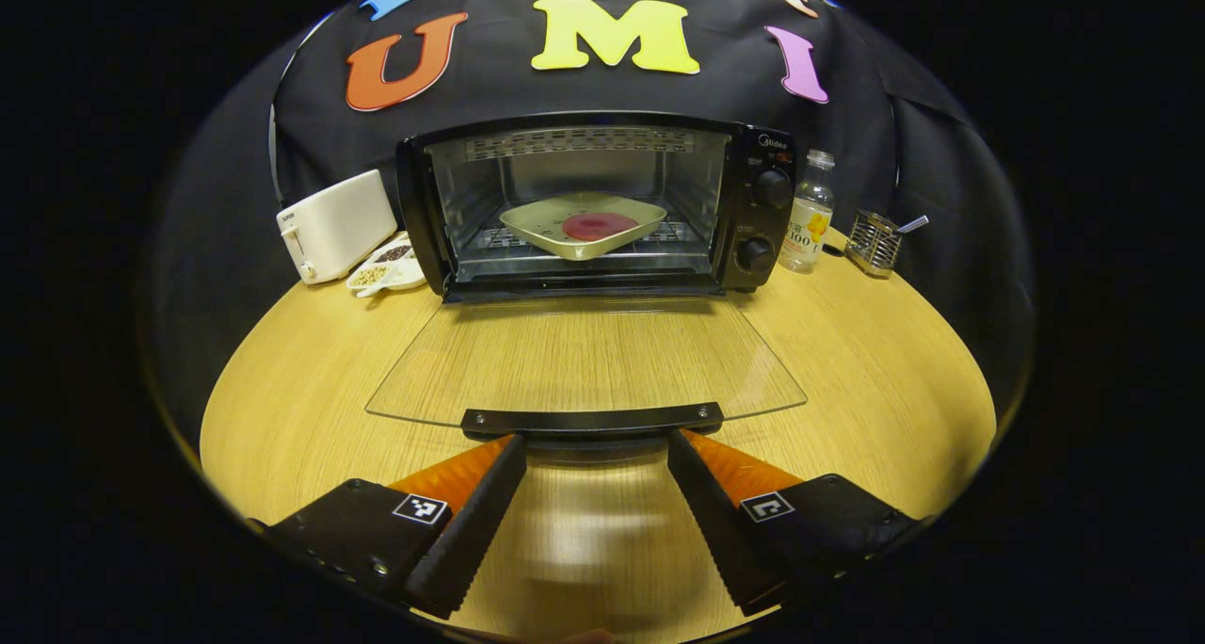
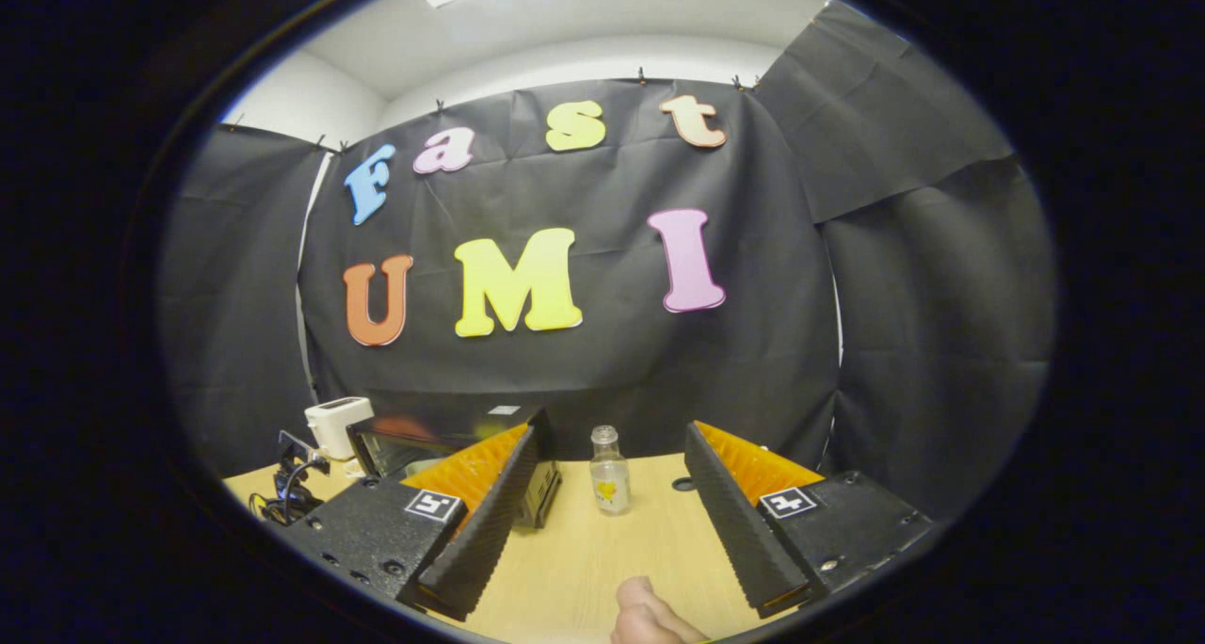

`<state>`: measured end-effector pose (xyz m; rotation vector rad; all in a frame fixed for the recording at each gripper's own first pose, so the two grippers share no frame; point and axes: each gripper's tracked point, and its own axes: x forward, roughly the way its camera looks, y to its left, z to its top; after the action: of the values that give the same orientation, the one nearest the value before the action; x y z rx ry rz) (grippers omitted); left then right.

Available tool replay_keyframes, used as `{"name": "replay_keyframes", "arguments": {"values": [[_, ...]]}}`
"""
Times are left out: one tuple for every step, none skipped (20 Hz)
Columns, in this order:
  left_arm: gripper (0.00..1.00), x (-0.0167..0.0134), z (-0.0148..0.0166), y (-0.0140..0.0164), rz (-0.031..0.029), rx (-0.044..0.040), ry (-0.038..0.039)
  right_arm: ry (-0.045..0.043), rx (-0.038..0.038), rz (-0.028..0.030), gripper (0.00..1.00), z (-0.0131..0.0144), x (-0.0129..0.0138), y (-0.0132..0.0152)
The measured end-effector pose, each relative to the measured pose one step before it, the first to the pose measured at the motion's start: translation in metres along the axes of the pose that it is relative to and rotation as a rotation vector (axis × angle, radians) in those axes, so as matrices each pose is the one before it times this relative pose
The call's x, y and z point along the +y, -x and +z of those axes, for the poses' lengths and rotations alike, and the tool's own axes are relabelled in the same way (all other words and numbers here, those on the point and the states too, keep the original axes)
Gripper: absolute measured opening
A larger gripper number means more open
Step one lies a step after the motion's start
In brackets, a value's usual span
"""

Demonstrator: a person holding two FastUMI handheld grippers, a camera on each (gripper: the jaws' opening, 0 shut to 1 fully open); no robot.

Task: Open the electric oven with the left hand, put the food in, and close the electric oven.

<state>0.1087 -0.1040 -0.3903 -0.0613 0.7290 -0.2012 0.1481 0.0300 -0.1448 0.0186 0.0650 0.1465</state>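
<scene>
Black electric oven's [image 1: 602, 201] hinged glass door [image 1: 584, 362] looks stiff, fragile; lift by its black handle bar [image 1: 591, 421]. Left claw [image 1: 596, 456] released, right claw [image 2: 612, 489] released.

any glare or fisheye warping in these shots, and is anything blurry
Left gripper view: a soft glare patch on the table between the open left gripper fingers; the table edge bows and the glass oven door splays wide, all sharp. Right gripper view: the cloth wall curves; a blurred fingertip sits at the bottom edge.
</scene>
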Motion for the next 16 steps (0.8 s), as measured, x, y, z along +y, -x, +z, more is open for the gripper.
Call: {"name": "replay_keyframes", "arguments": {"values": [[0.97, 0.00021, 0.00310, 0.00241, 0.00108, -0.00753, -0.00159, -0.00028, -0.00208, -0.00078, 0.95, 0.00026, -0.00066, 0.00035], [0.97, 0.00000, 0.00405, 0.00138, 0.00059, -0.00982, -0.00134, -0.00030, -0.00017, 0.00046, 0.95, -0.00070, 0.00029, -0.00009], [0.97, 0.00155, 0.00262, 0.00117, 0.00072, -0.00729, 0.00102, -0.00206, -0.00288, -0.00167, 0.95, 0.00050, -0.00056, 0.00004], [0.97, 0.00036, 0.00450, 0.00115, 0.00077, -0.00734, 0.00306, -0.00128, -0.00360, -0.00566, 0.95, 0.00082, -0.00210, 0.00007], [0.97, -0.00099, 0.00523, 0.00253, 0.00085, -0.01037, -0.00131, -0.00062, -0.00467, -0.00569, 0.95, 0.00088, -0.00110, -0.00031], [0.97, 0.00097, 0.00605, 0.00252, 0.00050, -0.01406, -0.00479, -0.00014, -0.00038, -0.00271, 0.94, -0.00109, -0.00017, 0.00027], [0.97, -0.00028, 0.00664, 0.00207, 0.00021, -0.01909, -0.00284, -0.00176, 0.00219, 0.00051, 0.95, -0.00095, 0.00030, 0.00078], [0.97, 0.00062, 0.00689, 0.00156, 0.00054, -0.02071, -0.00285, -0.00114, 0.00447, -0.00144, 0.95, -0.00113, 0.00008, -0.00068], [0.97, 0.00117, 0.00652, 0.00107, 0.00079, -0.01868, -0.00187, -0.00222, 0.00397, -0.00083, 0.95, -0.00085, -0.00057, 0.00087], [0.97, 0.00112, 0.00639, -0.00004, -0.00042, -0.01864, -0.00297, -0.00252, 0.00422, 0.00016, 0.95, -0.00072, -0.00030, 0.00102], [0.96, -0.00023, 0.00682, 0.00043, 0.00082, -0.01986, -0.00676, -0.00111, 0.00128, -0.00130, 0.95, -0.00017, -0.00054, 0.00156], [0.96, 0.00062, 0.00729, 0.00068, 0.00258, -0.02000, -0.00962, 0.00009, 0.00134, -0.00478, 0.95, -0.00034, -0.00125, -0.00022], [0.96, -0.00034, 0.00717, 0.00081, 0.00089, -0.02137, -0.00534, 0.00292, 0.00030, -0.00534, 0.95, -0.00001, -0.00197, 0.00146], [0.96, -0.00018, 0.00714, 0.00037, 0.00244, -0.01934, -0.00392, 0.00419, -0.00118, -0.00438, 0.95, 0.00114, -0.00086, 0.00152], [0.97, 0.00051, 0.00725, -0.00177, 0.00216, -0.01948, -0.00497, 0.00454, -0.00394, -0.00190, 0.95, 0.00214, -0.00061, 0.00281], [0.97, 0.00189, 0.00931, -0.00090, 0.00206, -0.02579, -0.00316, 0.00327, -0.00726, -0.00180, 0.95, 0.00190, -0.00053, 0.00324]]}}
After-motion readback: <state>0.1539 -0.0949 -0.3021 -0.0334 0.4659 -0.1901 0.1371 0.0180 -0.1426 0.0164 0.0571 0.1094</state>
